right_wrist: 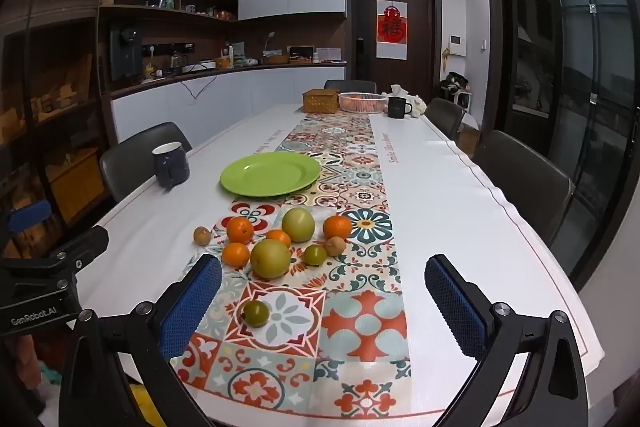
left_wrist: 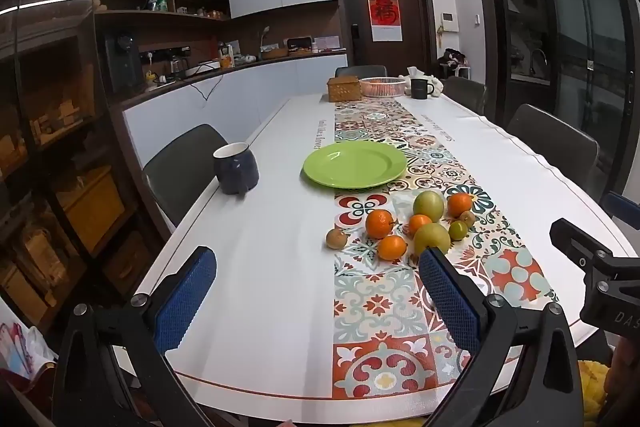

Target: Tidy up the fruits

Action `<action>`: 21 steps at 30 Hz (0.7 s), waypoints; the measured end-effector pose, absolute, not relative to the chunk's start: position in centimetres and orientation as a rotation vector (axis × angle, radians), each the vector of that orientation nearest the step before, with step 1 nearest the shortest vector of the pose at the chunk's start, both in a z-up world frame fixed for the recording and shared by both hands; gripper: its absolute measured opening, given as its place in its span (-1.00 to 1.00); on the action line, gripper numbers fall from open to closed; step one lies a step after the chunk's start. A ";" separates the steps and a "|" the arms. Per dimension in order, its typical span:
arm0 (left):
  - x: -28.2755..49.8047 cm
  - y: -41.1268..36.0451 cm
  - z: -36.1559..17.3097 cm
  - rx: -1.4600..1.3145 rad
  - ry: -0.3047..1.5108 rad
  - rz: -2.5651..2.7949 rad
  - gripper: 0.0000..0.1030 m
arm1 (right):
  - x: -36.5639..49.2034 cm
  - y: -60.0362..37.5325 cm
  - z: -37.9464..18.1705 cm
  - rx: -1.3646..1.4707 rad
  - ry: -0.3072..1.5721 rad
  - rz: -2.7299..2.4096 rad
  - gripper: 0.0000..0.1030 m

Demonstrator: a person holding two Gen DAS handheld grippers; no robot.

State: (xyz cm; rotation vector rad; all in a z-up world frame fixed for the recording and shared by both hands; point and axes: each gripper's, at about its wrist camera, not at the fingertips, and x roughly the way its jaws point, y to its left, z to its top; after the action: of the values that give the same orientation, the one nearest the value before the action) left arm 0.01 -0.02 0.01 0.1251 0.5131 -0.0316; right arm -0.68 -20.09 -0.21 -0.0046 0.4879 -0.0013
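A pile of fruit lies on the patterned table runner: several oranges, two large green-yellow fruits, small brown fruits and small green fruits. One small green fruit lies apart, nearer me. An empty green plate sits beyond the pile. The pile and plate also show in the left wrist view. My left gripper is open and empty, short of the fruit. My right gripper is open and empty above the runner.
A dark blue mug stands at the table's left edge. A wicker box, a pink basket and a black mug stand at the far end. Dark chairs line both sides.
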 end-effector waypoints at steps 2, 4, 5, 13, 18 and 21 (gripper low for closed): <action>0.0 0.0 0.0 0.123 0.513 -0.034 1.00 | -0.7 -20.1 -0.2 -0.005 0.485 -0.001 0.99; 0.1 0.0 0.0 0.122 0.511 -0.035 1.00 | -0.7 -20.2 -0.2 -0.005 0.485 -0.002 0.99; 0.1 0.0 0.0 0.123 0.512 -0.036 1.00 | -0.7 -20.2 -0.2 -0.004 0.485 -0.002 0.99; -0.1 0.0 0.1 0.124 0.508 -0.034 1.00 | -0.4 -20.0 -0.3 -0.009 0.483 0.000 0.99; -0.3 -0.3 0.4 0.123 0.507 -0.034 1.00 | -0.8 -20.1 -0.1 -0.005 0.477 -0.002 0.99; -0.3 -0.3 0.4 0.122 0.506 -0.034 1.00 | -0.8 -20.1 -0.1 -0.005 0.477 -0.002 0.99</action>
State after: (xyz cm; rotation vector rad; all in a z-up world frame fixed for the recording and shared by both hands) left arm -0.31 -0.29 0.41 0.1224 0.5062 -0.0342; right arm -0.78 -20.15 -0.14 -0.0049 0.4767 -0.0017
